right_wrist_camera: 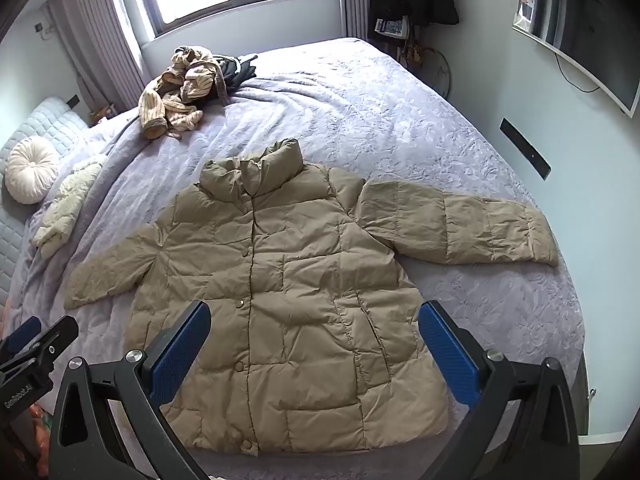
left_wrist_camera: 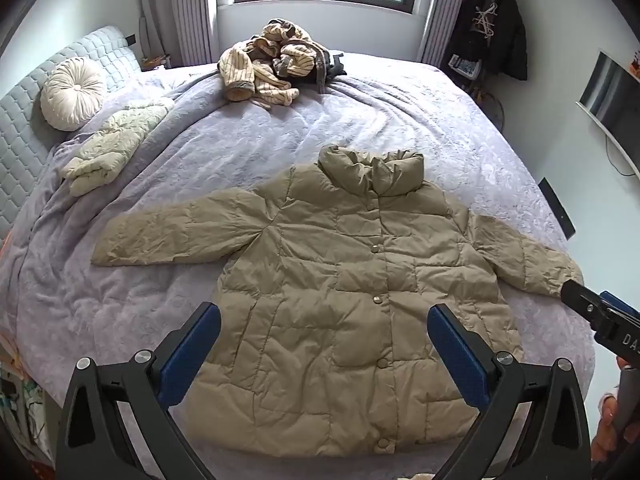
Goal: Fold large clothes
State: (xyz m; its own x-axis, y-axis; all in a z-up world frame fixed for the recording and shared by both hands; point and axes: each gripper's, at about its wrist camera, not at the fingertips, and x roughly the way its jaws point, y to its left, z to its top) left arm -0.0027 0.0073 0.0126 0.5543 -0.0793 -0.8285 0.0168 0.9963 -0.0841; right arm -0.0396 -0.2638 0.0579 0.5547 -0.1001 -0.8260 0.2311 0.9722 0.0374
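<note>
A tan quilted puffer jacket point(left_wrist_camera: 320, 280) point(right_wrist_camera: 280, 280) lies flat and buttoned on the lilac bedspread point(left_wrist_camera: 240, 152) point(right_wrist_camera: 380, 120), collar away from me, both sleeves spread out sideways. My left gripper point(left_wrist_camera: 324, 344) hovers above the jacket's lower front, wide open with nothing between its blue pads. My right gripper point(right_wrist_camera: 316, 340) hovers likewise over the lower hem area, wide open and empty. In the left wrist view the right gripper point(left_wrist_camera: 600, 320) shows at the right edge near the sleeve cuff; in the right wrist view the left gripper point(right_wrist_camera: 32, 344) shows at the left edge.
A heap of striped and dark clothes point(left_wrist_camera: 276, 64) point(right_wrist_camera: 192, 84) sits at the bed's far side. A folded pale garment point(left_wrist_camera: 116, 144) and round cushion point(left_wrist_camera: 72, 94) lie by the headboard. A wall screen point(right_wrist_camera: 580, 36) and hanging dark coats point(left_wrist_camera: 492, 28) are on the right.
</note>
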